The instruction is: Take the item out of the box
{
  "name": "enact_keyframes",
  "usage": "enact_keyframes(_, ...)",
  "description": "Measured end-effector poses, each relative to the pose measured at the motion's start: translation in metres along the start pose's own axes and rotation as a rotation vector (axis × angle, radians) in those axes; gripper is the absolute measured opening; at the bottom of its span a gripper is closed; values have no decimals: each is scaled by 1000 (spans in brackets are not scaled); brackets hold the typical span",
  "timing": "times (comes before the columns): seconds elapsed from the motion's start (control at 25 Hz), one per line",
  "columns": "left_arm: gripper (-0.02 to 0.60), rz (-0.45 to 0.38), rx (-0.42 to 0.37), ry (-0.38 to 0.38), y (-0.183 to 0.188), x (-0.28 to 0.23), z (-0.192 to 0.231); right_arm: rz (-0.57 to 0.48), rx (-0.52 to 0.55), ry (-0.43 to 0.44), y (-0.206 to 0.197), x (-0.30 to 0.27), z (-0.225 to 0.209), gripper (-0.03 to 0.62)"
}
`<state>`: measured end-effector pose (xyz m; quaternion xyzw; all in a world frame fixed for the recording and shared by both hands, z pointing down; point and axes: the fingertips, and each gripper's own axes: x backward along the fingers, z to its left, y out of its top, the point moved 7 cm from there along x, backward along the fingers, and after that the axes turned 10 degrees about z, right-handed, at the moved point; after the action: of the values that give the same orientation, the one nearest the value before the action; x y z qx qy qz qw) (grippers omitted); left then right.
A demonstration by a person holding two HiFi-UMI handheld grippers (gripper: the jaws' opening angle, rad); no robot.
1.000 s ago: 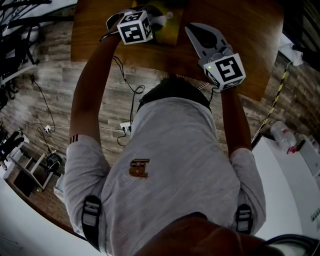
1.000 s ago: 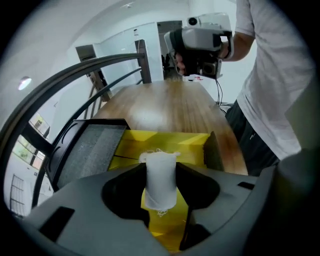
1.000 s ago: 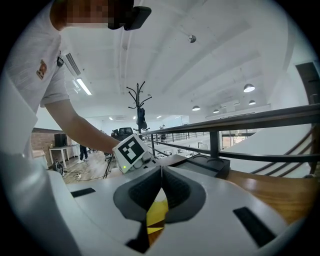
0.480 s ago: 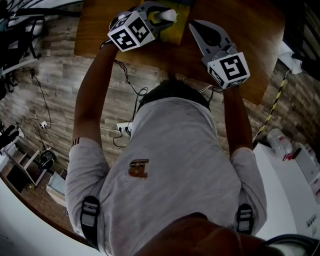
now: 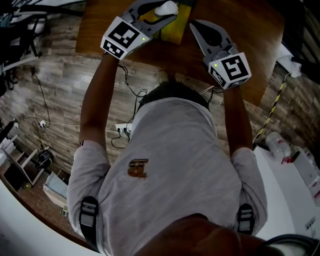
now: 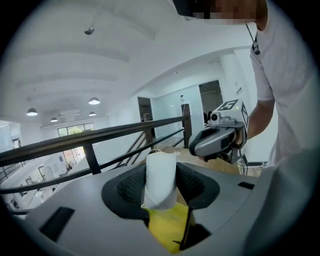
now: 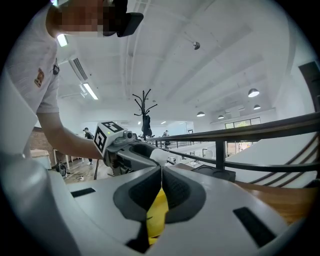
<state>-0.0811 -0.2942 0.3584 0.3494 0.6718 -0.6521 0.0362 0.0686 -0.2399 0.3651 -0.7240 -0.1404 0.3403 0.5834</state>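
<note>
A small white packet (image 6: pixel 161 179) stands upright, pinched between the pads of the left gripper (image 6: pixel 162 176). It is held just above the yellow box (image 6: pixel 170 227), which lies on the wooden table (image 5: pixel 250 30).

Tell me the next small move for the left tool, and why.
Probably carry it sideways, away from the yellow box, toward bare table. The left tool grips the white item above the box, while the right tool seems to pinch the box's edge.
</note>
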Motion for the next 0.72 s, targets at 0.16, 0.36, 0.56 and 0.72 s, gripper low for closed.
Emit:
enact_keyframes(0.16,201,-83,41,61,9,20,-9,-16,4,6,7,7,9,32)
enact_keyframes(0.36,201,-174,93,117,23,33,-24,-54,1,15,13,20,11,32)
enact_keyframes(0.56,201,-241,129,158,31,54,-38,-71,7,36,20,23,23,32)
enact_keyframes(0.72,201,-301,146,196,41,72,-48,-98,-3,47,27,28,35,32)
